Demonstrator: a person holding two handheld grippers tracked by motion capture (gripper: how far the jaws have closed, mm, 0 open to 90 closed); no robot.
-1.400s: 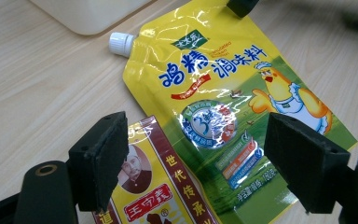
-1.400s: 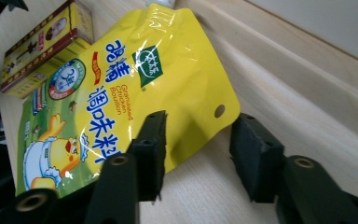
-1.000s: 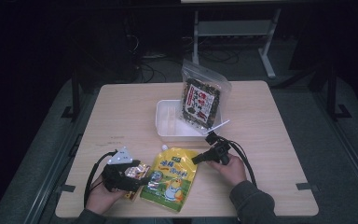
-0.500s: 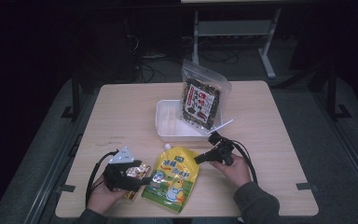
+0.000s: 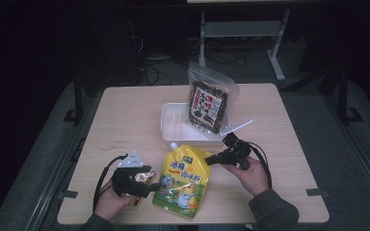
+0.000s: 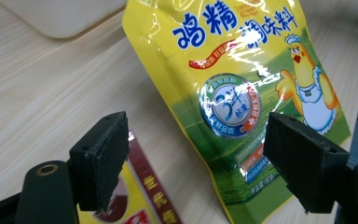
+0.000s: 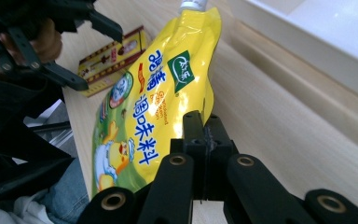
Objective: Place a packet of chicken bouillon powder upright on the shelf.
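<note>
Brought the right claw point(image 7: 200, 123) together at the edge of the glossy yellow spouted plastic pouch point(image 5: 183, 180) and lifted slightly, film perhaps pinched, pouch lying on the pale wooden surface point(image 5: 125, 115) just beside the white plastic tray point(image 5: 173, 126), left claw point(image 6: 200, 154) apart, empty.

The left gripper point(image 5: 155, 186) rests low near the table's front with jaws spread wide, while the right gripper point(image 5: 208, 159), jaws pressed together on nothing, points leftward, raised.

Yellow spouted seasoning pouch point(image 5: 183, 180): lying flat, face up on bench, white cap pointing away from person.
</note>
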